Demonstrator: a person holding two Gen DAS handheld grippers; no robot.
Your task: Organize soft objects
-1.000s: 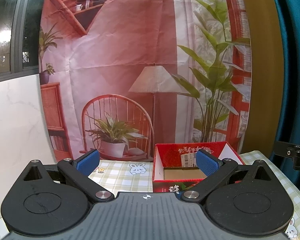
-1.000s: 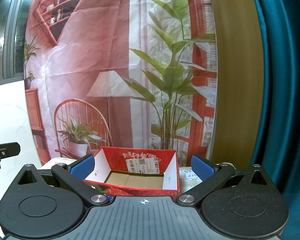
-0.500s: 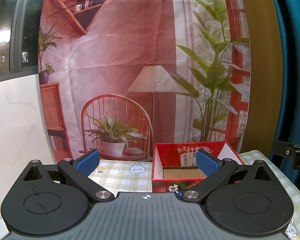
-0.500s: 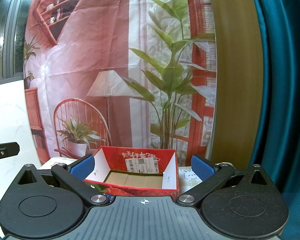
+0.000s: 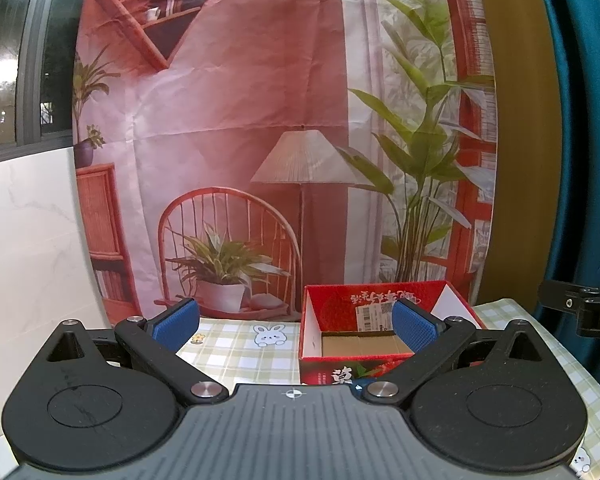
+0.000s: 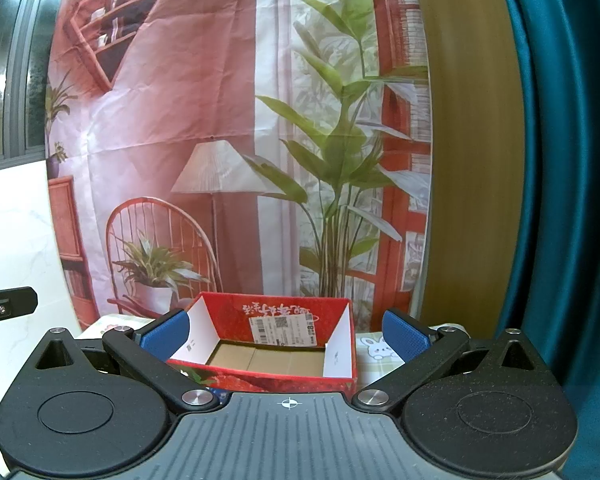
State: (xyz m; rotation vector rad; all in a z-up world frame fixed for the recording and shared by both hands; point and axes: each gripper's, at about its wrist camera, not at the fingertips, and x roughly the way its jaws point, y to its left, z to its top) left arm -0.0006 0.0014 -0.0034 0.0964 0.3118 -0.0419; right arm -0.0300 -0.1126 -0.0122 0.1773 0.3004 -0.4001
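Observation:
An open red cardboard box (image 5: 340,308) with white side flaps and a brown floor stands at the back of the table, and nothing shows inside it. My left gripper (image 5: 295,322) is open, nothing between its blue pads (image 5: 176,320), and the box lies ahead and to its right. In the right wrist view the same red box (image 6: 236,312) sits straight ahead. My right gripper (image 6: 286,334) is open and holds nothing. No soft object shows in either view.
A green-checked tablecloth with rabbit prints (image 5: 240,350) covers the table. A printed backdrop of a chair, lamp and plants (image 5: 260,160) hangs behind it. A teal curtain (image 6: 560,200) stands at the right, a white marble wall (image 5: 28,240) at the left. The other gripper's tip (image 5: 580,312) pokes in.
Both grippers stay open and nearly still. The views have shifted only very slightly.

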